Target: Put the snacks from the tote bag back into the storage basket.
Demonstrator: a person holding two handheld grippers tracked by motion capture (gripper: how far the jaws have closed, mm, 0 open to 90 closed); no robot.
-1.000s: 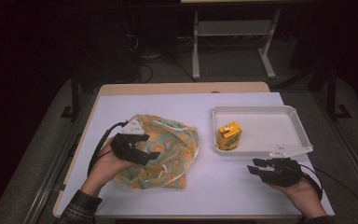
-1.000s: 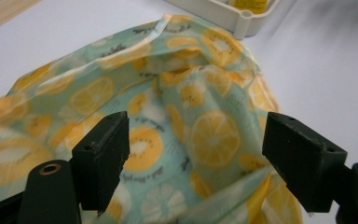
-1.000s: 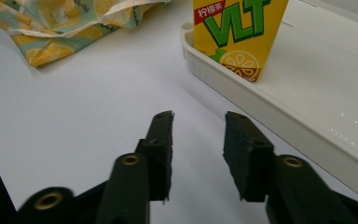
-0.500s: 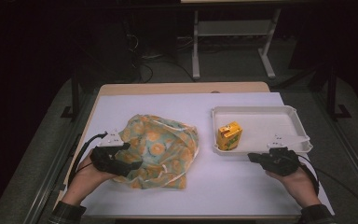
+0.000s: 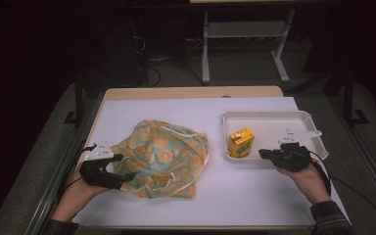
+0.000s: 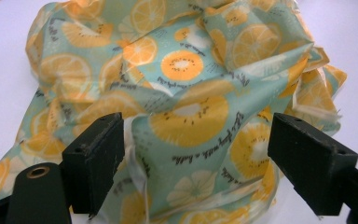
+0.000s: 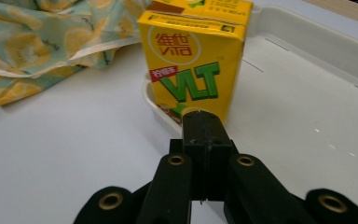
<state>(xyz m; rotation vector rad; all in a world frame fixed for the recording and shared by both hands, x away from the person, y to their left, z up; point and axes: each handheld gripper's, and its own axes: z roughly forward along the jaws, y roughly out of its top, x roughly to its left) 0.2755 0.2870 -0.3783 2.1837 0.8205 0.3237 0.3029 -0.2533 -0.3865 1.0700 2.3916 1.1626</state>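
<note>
Carton [image 7: 193,60] blocks tongs [image 7: 204,122]; table [image 5: 254,191] front open.

Table [image 5: 186,112] brightly lit from overhead, room beyond it nearly black. Soft shadows under cloth bag [image 5: 164,156]. High view slightly soft, grainy. Gripper views sharp mid-frame, blurred twd edges; mild glare on tray [image 7: 307,42] floor.

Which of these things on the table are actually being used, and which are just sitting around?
In use:
- citrus-print fabric bag, between the open left gripper jaws
- yellow VLT drink carton, just ahead of the shut right gripper
- white tray holding it

Lying about:
- metal stand behind the table
- floor cables
</note>
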